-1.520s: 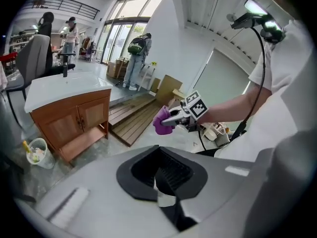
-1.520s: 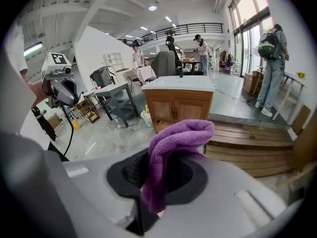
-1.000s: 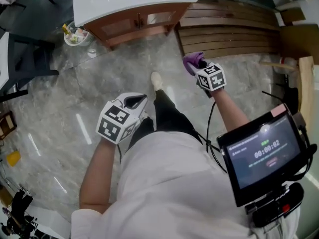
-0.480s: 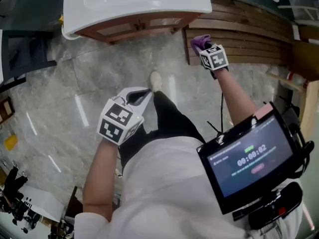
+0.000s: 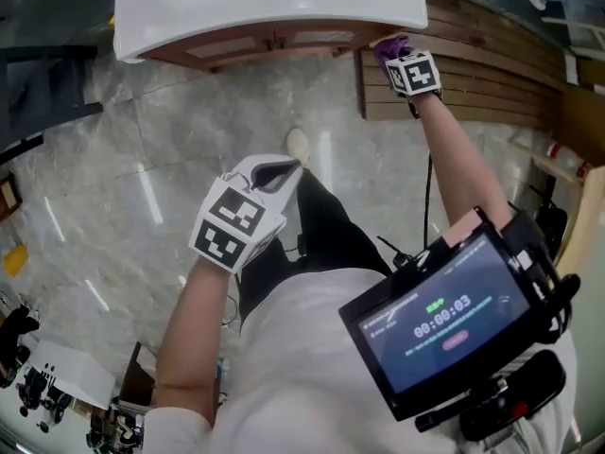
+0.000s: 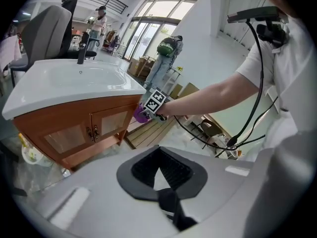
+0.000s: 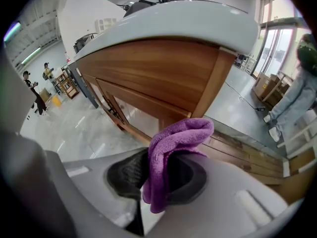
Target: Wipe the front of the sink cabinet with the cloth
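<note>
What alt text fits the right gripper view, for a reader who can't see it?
The right tool is shut on a purple cloth, held close to the near corner of the wooden sink cabinet; whether cloth touches wood is unclear. The white sink overhangs above, grey floor lies to the left.

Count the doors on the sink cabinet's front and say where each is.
2. Left door sits left of the central handles; right door sits right of them, nearer the purple cloth. No others show.
</note>
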A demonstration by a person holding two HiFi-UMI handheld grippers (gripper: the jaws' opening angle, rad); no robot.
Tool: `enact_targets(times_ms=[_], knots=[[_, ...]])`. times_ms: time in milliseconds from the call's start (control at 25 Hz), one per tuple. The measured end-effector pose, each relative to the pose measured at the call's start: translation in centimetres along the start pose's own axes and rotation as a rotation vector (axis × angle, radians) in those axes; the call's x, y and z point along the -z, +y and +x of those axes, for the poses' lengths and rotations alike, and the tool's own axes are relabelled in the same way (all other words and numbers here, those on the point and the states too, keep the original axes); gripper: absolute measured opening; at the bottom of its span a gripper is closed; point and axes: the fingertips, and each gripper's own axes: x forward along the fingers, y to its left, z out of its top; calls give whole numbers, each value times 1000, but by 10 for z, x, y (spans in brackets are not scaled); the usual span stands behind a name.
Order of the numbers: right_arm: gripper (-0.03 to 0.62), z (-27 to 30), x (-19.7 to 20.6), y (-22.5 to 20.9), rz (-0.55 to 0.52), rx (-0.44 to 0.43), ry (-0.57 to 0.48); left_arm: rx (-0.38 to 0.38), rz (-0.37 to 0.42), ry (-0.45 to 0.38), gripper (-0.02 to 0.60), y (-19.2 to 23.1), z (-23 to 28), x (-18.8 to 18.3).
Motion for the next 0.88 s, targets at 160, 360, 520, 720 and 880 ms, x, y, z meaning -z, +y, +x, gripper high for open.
enact_targets(times_ms=[160, 360, 520, 720, 880], knots=[[72, 8, -16, 6, -8, -2, -6, -1, -15, -11, 5, 9, -2, 5], [72, 15, -32, 25, -53, -16, -7, -4, -33, -31, 5, 17, -8, 6], [72, 21, -45, 54, -64, -34, -18, -6, -34, -37, 5, 25, -21, 16], [72, 27, -60, 86, -74, -57, -28, -13, -33, -36, 5, 34, -36, 27], [72, 25, -74, 102, -89, -84, -36, -23, -40, -22, 5, 36, -41, 25]])
